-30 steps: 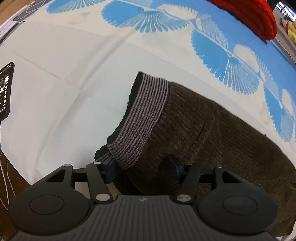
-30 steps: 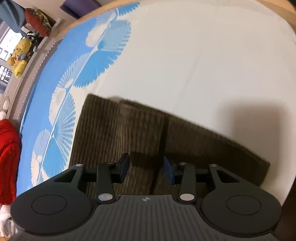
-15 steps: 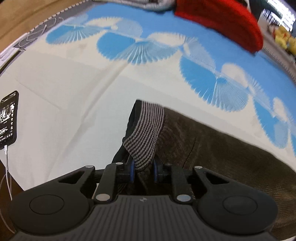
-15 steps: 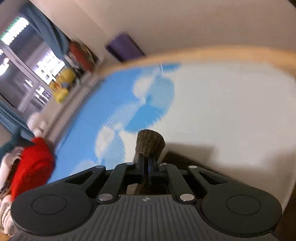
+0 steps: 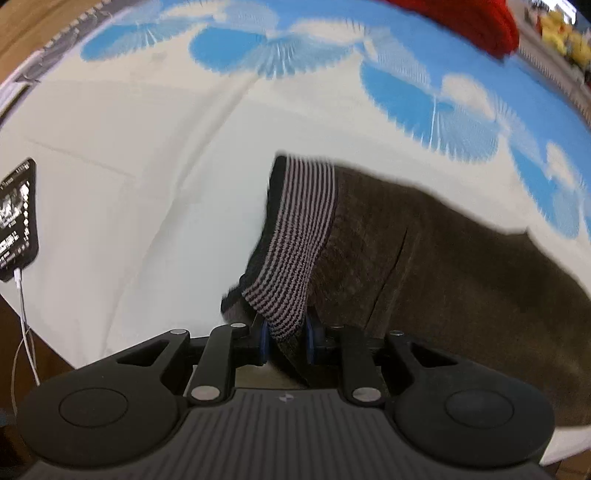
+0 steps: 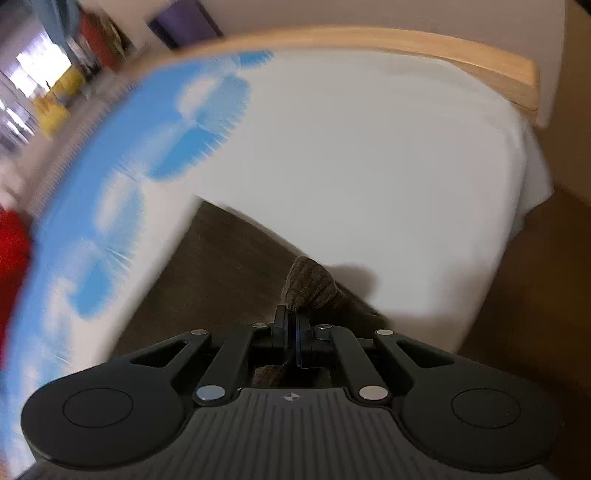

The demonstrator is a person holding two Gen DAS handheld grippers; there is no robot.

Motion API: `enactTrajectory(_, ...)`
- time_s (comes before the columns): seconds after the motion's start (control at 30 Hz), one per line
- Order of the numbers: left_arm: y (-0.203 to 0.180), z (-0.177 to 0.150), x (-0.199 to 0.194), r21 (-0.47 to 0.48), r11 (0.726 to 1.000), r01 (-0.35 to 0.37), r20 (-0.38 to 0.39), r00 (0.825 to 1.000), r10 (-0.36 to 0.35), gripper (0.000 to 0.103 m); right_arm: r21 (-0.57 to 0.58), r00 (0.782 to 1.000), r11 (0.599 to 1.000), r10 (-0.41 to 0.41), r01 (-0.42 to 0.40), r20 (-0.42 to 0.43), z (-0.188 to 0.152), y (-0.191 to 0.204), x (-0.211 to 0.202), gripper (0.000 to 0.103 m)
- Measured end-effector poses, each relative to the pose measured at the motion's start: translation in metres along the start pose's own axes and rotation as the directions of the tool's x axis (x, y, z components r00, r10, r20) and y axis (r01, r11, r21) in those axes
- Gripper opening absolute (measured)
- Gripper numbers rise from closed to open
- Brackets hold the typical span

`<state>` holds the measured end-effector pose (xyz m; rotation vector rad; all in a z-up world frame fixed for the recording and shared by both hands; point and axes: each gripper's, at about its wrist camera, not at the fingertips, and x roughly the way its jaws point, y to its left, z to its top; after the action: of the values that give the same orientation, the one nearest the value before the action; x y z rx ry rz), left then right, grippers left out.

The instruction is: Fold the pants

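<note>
Closest to the lens on the left side, the left gripper (image 5: 286, 338) has its blue pads clamped on the bottom corner of the striped waistband (image 5: 295, 243), jaws only a narrow gap apart with that corner pinched between them. Over on the other side the right gripper (image 6: 294, 325) is squeezed almost completely together on a bunched-up nub of the brown fabric, which pokes up just past the fingertips. The pants (image 5: 424, 266) themselves are dark brown, ribbed like corduroy, spread out flat on the bed (image 5: 129, 184) with the grey and black striped band curling up off the sheet at the left gripper's end. Off to the left edge there's a phone (image 5: 16, 218) with its screen lit and a white cable (image 5: 24, 325) plugged in. Further back the white sheet gives way to a blue fan-pattern cover (image 5: 428, 92), and way at the back sits something red and knitted (image 5: 476, 18). The right view is pretty blurry, but the wooden bed frame (image 6: 424, 46) shows along the far edge.
</note>
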<state>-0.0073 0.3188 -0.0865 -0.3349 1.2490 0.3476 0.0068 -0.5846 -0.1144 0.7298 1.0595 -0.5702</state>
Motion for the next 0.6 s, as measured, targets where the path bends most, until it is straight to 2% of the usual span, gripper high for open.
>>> enactTrajectory(0.03,-0.002,0.002,0.005,0.006,1.0,-0.015,-0.016,1.0,0.015,0.028,0.02,0.998,0.999,-0.043,0.044,-0.046,-0.003,-0.005,0.009,0.004)
enactTrajectory(0.1,0.002,0.001,0.001,-0.011,1.0,-0.029,0.009,1.0,0.029,0.032,0.062,0.997,0.997,-0.045,0.048,-0.057,-0.002,-0.008,0.01,0.007)
enactTrajectory(0.17,0.009,0.002,-0.016,-0.048,0.999,-0.01,0.102,0.995,0.015,0.051,0.049,0.999,0.998,-0.027,0.028,-0.021,0.001,-0.002,0.004,0.01)
enactTrajectory(0.2,0.011,0.002,-0.025,-0.063,0.998,-0.008,0.151,0.988,0.017,0.055,0.03,1.0,0.999,-0.026,0.026,-0.007,0.002,0.001,0.002,0.015)
enactTrajectory(0.3,0.009,0.0,-0.047,-0.06,0.998,-0.002,0.301,0.953,0.021,0.056,-0.013,1.0,1.0,-0.028,0.028,0.004,0.0,0.005,0.002,0.04)
enactTrajectory(0.33,0.004,0.0,-0.05,-0.041,0.999,0.012,0.33,0.944,0.002,0.054,-0.027,0.999,0.999,-0.039,0.039,-0.001,0.001,0.008,0.005,0.041)
enactTrajectory(0.4,-0.01,0.003,-0.046,0.012,0.998,0.06,0.327,0.943,-0.06,0.037,-0.049,0.998,0.997,-0.067,0.065,-0.023,0.002,0.011,0.012,0.041)
enactTrajectory(0.43,-0.015,0.004,-0.041,0.034,0.996,0.085,0.311,0.946,-0.092,0.022,-0.056,0.996,0.995,-0.085,0.083,-0.039,0.003,0.012,0.02,0.041)
enactTrajectory(0.5,-0.021,0.007,-0.024,0.053,0.994,0.097,0.267,0.958,-0.107,0.018,-0.057,0.993,0.994,-0.099,0.096,-0.061,0.001,0.007,0.02,0.041)
enactTrajectory(0.53,-0.021,0.009,-0.005,0.043,0.998,0.034,0.19,0.981,-0.042,0.014,-0.056,0.993,0.994,-0.097,0.094,-0.063,0.001,0.006,0.021,0.035)
enactTrajectory(0.57,-0.018,0.009,0.015,0.023,0.999,-0.037,0.098,0.995,0.034,0.002,-0.061,0.994,0.994,-0.093,0.089,-0.064,0.0,0.005,0.022,0.031)
enactTrajectory(0.6,-0.012,0.008,0.028,-0.014,0.997,-0.081,0.033,0.996,0.081,0.002,-0.072,0.993,0.993,-0.098,0.093,-0.062,-0.001,0.006,0.023,0.029)
